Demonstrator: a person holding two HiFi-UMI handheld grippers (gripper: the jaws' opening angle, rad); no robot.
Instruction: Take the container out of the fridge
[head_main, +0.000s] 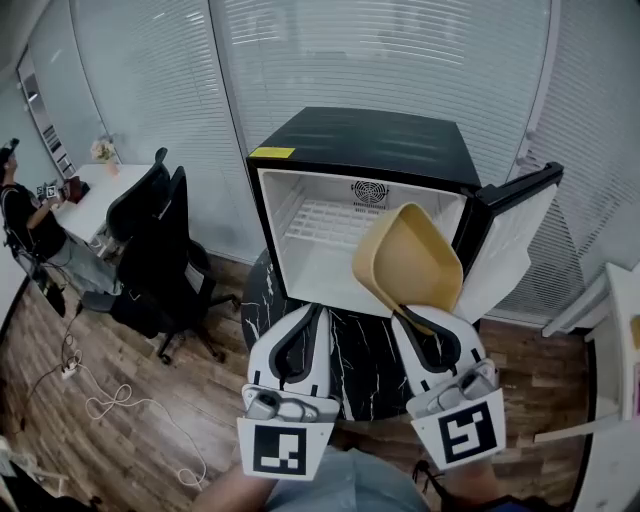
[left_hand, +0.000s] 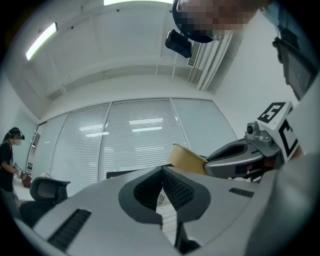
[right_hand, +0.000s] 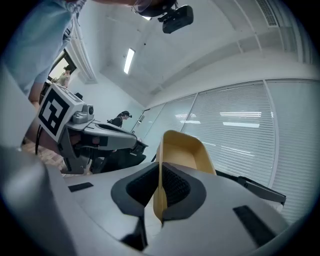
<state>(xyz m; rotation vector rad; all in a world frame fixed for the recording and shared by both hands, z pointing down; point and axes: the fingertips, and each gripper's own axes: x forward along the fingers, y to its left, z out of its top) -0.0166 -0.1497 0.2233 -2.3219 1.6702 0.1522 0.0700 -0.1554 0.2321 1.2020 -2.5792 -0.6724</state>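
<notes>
Right tool (head_main: 421, 326) grips one wall of the tan plastic tub-shaped container (head_main: 408, 262) between its jaws, holding it tilted in the air right of centre, just in front of the open black mini fridge with white interior (head_main: 350, 150). Left tool (head_main: 311, 318) sits beside it at lower centre above the black marbled worktop (head_main: 365, 370), jaws narrowed to a slit and empty

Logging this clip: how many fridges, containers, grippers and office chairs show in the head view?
fridge: 1
yellow container: 1
grippers: 2 (left gripper, right gripper)
office chairs: 2
Total: 6
</notes>
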